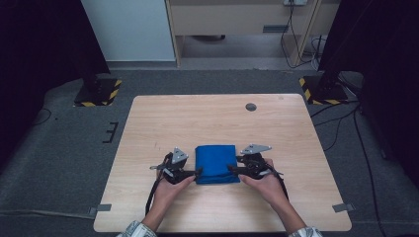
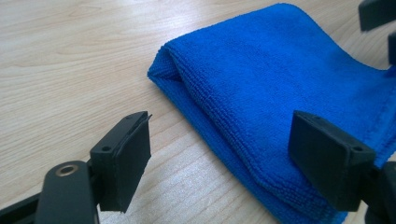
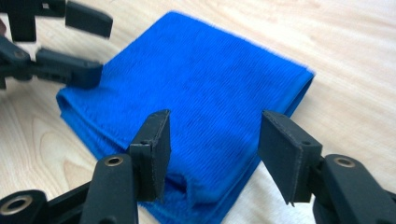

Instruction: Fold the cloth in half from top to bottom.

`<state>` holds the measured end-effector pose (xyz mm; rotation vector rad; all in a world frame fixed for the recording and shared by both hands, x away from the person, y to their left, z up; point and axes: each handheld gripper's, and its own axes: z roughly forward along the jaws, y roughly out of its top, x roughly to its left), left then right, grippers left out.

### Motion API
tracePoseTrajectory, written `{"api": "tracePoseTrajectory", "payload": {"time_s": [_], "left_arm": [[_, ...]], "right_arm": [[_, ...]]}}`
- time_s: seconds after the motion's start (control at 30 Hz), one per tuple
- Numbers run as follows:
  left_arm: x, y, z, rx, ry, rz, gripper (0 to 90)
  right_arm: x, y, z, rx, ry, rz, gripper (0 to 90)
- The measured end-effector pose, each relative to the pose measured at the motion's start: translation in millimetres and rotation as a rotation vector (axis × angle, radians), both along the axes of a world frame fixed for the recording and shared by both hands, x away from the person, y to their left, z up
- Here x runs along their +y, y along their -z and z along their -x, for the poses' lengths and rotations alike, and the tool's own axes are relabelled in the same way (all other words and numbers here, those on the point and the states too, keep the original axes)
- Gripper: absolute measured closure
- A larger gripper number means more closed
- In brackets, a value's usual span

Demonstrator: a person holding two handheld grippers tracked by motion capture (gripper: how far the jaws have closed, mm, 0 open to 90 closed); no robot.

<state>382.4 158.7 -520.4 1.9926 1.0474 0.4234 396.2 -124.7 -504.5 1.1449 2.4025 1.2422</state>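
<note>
Grey carpet was seen around a pale wooden table (image 1: 163, 118) in the high view, with a white panel and a desk frame at twelve o'clock and two black stands on striped bases at ten and two o'clock. A small dark disc (image 1: 251, 106) was set in the tabletop toward one o'clock. A folded blue cloth (image 1: 215, 163) was laid flat at the near middle of the table, toward six o'clock. The left gripper (image 1: 198, 172) was held at the cloth's nine o'clock side and the right gripper (image 1: 231, 169) at its three o'clock side, each close against a near corner.

Bare wood was shown at ten o'clock in the left gripper view. The cloth (image 2: 280, 93) was spread from the centre toward three o'clock, its folded edge running toward five o'clock. The left gripper (image 2: 243, 158) was found released: its jaws were spread wide, one over bare wood, the other over the cloth's edge, with nothing pinched.

Wood grain was seen at two o'clock in the right gripper view. The cloth (image 3: 196, 79) was laid across the centre, a corner being set between the jaws. The right gripper (image 3: 212, 149) was seen unclenched, with gaps beside both pads. The left gripper (image 3: 70, 44) was seen at ten o'clock at the cloth's far corner.
</note>
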Motion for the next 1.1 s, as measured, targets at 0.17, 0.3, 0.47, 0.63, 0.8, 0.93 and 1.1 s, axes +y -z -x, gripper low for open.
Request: {"api": "tracePoseTrajectory", "payload": {"time_s": [0.17, 0.3, 0.47, 0.63, 0.8, 0.93, 1.1], "left_arm": [[-0.6, 4.9, 6.6, 0.003, 0.015, -0.042, 19.7], [-3.0, 4.6, 7.1, -0.005, 0.017, -0.047, 18.4], [-1.0, 1.0, 6.3, -0.02, 0.004, -0.036, 14.6], [3.9, -0.4, 3.4, -0.018, -0.017, -0.025, 10.7], [4.3, -2.4, 2.6, -0.024, -0.016, -0.027, 8.6], [5.6, -4.5, 2.6, -0.027, -0.013, -0.025, 7.5], [12.5, -8.4, 0.7, -0.042, -0.032, -0.021, 6.8]], "right_arm": [[2.2, 8.6, 8.7, 0.008, -0.032, 0.038, 42.1], [3.3, 11.9, 14.2, 0.008, -0.051, 0.071, 38.9], [3.0, 13.1, 13.8, -0.003, -0.045, 0.078, 33.5], [4.3, 10.7, 12.4, -0.022, -0.052, 0.069, 28.6], [5.8, 10.3, 10.9, -0.033, -0.043, 0.058, 20.2], [5.7, 9.5, 8.2, -0.036, -0.025, 0.051, 13.4], [-1.1, 0.4, 4.1, -0.07, -0.003, 0.018, 11.3]]}}
